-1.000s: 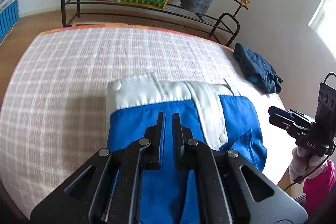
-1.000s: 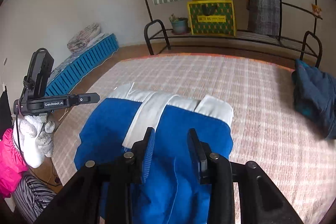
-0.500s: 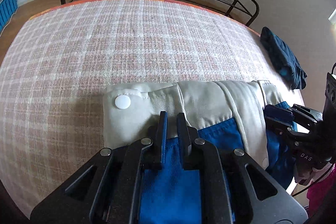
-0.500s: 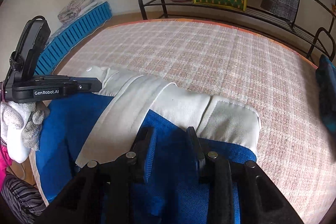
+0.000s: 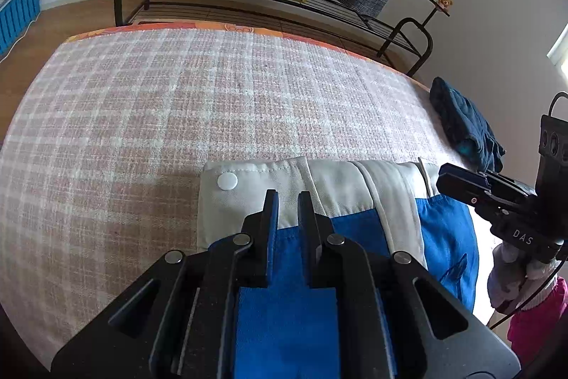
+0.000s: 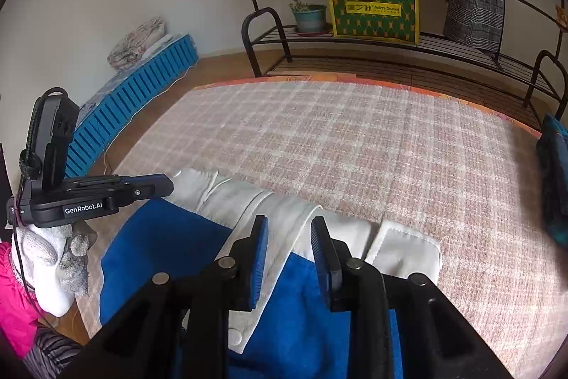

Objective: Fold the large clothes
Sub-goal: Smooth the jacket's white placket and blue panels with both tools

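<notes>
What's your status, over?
Left hand-held gripper just opened slightly, right hand-held gripper just closing, neither gripping. Folded blue-and-white fabric jacket flat on checked bedspread. Nothing in the way.

My bed (image 5: 177, 102) has a pink-and-white checked cover; the folded blue and white garment (image 5: 443, 237) lies at its near edge, and a dark teal bundle (image 5: 461, 126) sits by the right side.

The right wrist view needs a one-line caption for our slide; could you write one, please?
Right gripper, jaws closing, over a folded blue-and-white garment on a checked bedspread; left gripper alongside.
</notes>
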Action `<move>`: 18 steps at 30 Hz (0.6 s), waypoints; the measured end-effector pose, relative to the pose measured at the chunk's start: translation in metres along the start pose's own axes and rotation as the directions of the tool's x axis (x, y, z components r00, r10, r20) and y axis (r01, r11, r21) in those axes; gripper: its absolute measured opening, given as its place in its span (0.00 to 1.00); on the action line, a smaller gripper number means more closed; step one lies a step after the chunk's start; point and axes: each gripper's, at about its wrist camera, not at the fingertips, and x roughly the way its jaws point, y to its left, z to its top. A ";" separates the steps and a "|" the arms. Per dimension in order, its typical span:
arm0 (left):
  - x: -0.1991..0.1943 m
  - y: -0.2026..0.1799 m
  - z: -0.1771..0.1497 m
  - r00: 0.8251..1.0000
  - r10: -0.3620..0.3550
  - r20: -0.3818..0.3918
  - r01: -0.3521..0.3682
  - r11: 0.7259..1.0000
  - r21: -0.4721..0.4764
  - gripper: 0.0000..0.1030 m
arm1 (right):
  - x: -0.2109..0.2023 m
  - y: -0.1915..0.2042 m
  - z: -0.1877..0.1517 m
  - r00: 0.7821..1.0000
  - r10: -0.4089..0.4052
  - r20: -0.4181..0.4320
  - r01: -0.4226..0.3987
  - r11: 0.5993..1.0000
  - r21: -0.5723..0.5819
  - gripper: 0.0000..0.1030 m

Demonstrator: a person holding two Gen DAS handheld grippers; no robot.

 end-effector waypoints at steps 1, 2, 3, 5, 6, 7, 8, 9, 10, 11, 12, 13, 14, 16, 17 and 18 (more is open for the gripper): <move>0.002 0.004 0.000 1.000 0.005 -0.006 -0.005 1.000 -0.009 0.10 | 0.009 0.001 -0.001 1.000 0.005 -0.025 -0.005 1.000 -0.004 0.23; 0.006 0.008 0.000 1.000 0.013 -0.015 -0.014 1.000 -0.016 0.10 | 0.020 0.002 -0.003 0.998 -0.005 -0.062 0.005 1.000 -0.010 0.23; 0.012 0.013 -0.001 0.999 0.018 -0.030 -0.019 1.000 -0.023 0.10 | 0.032 0.001 -0.006 0.994 -0.033 -0.109 0.031 0.999 -0.019 0.22; 0.027 0.021 -0.006 0.998 0.020 -0.059 -0.022 0.999 -0.029 0.10 | 0.051 -0.005 -0.014 0.986 -0.063 -0.153 0.062 0.998 -0.014 0.20; 0.037 0.021 -0.010 0.997 0.027 -0.070 -0.029 0.999 -0.023 0.10 | 0.052 -0.009 -0.017 0.988 -0.046 -0.146 0.048 0.999 0.010 0.20; 0.043 0.020 -0.014 0.997 0.036 -0.070 -0.036 0.999 -0.007 0.10 | 0.051 -0.011 -0.017 0.989 -0.039 -0.144 0.042 0.999 0.017 0.20; 0.042 0.017 -0.014 0.997 0.052 -0.061 -0.051 0.999 0.013 0.10 | 0.049 -0.011 -0.016 0.988 -0.045 -0.151 0.048 0.999 0.015 0.20; 0.040 0.014 -0.012 0.995 0.062 -0.072 -0.061 0.998 0.017 0.10 | 0.042 -0.013 -0.016 0.989 -0.049 -0.138 0.052 0.999 0.017 0.20; 0.034 0.014 -0.010 0.996 0.052 -0.074 -0.052 0.999 0.003 0.10 | 0.032 -0.016 -0.017 0.993 -0.040 -0.112 0.044 0.999 0.026 0.20; 0.026 0.015 -0.010 0.998 0.025 -0.062 -0.027 0.999 -0.022 0.10 | 0.022 -0.021 -0.019 0.995 -0.039 -0.095 0.043 0.998 0.042 0.20; 0.016 0.017 -0.011 0.999 0.003 -0.048 -0.005 0.999 -0.047 0.10 | 0.010 -0.028 -0.022 0.996 -0.043 -0.079 0.049 0.997 0.065 0.20; 0.005 0.018 -0.012 0.999 -0.018 -0.040 0.016 0.998 -0.063 0.10 | -0.002 -0.035 -0.026 0.997 -0.043 -0.063 0.049 0.994 0.093 0.21; -0.006 0.019 -0.014 0.999 -0.041 -0.030 0.038 0.997 -0.067 0.10 | -0.014 -0.043 -0.031 0.998 -0.036 -0.053 0.042 0.992 0.122 0.24; -0.024 0.016 -0.023 0.998 -0.059 -0.010 0.059 0.997 -0.045 0.10 | -0.035 -0.052 -0.043 0.998 -0.035 -0.044 0.041 0.989 0.142 0.24; -0.031 0.014 -0.029 0.998 -0.067 -0.008 0.066 0.997 -0.036 0.10 | -0.043 -0.053 -0.050 0.998 -0.037 -0.043 0.043 0.989 0.139 0.24; -0.036 0.013 -0.035 0.997 -0.079 -0.012 0.079 0.996 -0.033 0.10 | -0.050 -0.053 -0.058 0.999 -0.026 -0.040 0.032 0.990 0.140 0.24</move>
